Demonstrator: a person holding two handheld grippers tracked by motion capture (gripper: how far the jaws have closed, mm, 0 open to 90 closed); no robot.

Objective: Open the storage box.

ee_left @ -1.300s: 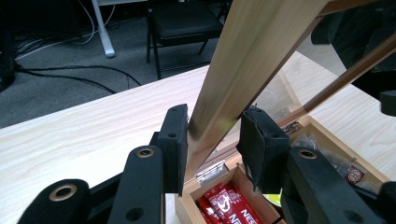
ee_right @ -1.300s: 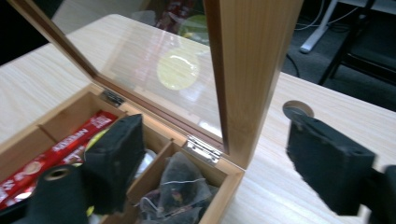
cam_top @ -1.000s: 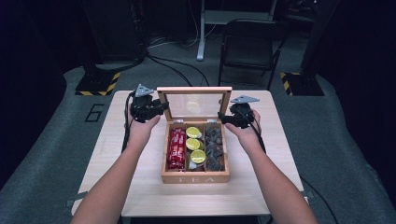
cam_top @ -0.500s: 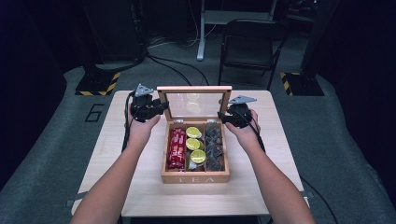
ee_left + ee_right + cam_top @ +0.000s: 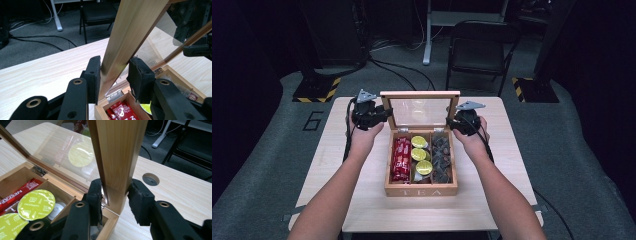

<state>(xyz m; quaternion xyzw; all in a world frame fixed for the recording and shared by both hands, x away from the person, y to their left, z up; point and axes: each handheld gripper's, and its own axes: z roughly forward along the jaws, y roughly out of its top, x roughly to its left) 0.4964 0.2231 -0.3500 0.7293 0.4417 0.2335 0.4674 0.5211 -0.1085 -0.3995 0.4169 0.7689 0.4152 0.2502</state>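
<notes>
A wooden tea box [image 5: 420,191] stands mid-table with its glass-paned lid [image 5: 419,93] upright. Inside lie red sachets [image 5: 401,159], yellow capsules [image 5: 419,155] and dark packets [image 5: 442,159]. My left gripper [image 5: 373,114] is shut on the lid's left frame edge; in the left gripper view the pads [image 5: 96,75] clamp the wooden strip [image 5: 130,32]. My right gripper [image 5: 459,122] grips the lid's right frame edge. Its jaws have just been closing, and in the right gripper view its pads [image 5: 136,195] press both faces of the frame [image 5: 117,150].
The light wooden table [image 5: 362,200] has bare room around the box and a round cable hole [image 5: 150,179] at its right. A dark chair [image 5: 477,50], floor cables and yellow-black striped bases [image 5: 314,90] lie beyond the far edge.
The right gripper sits slightly tighter against the lid's right edge. Both hands, the lid and the box keep their places.
</notes>
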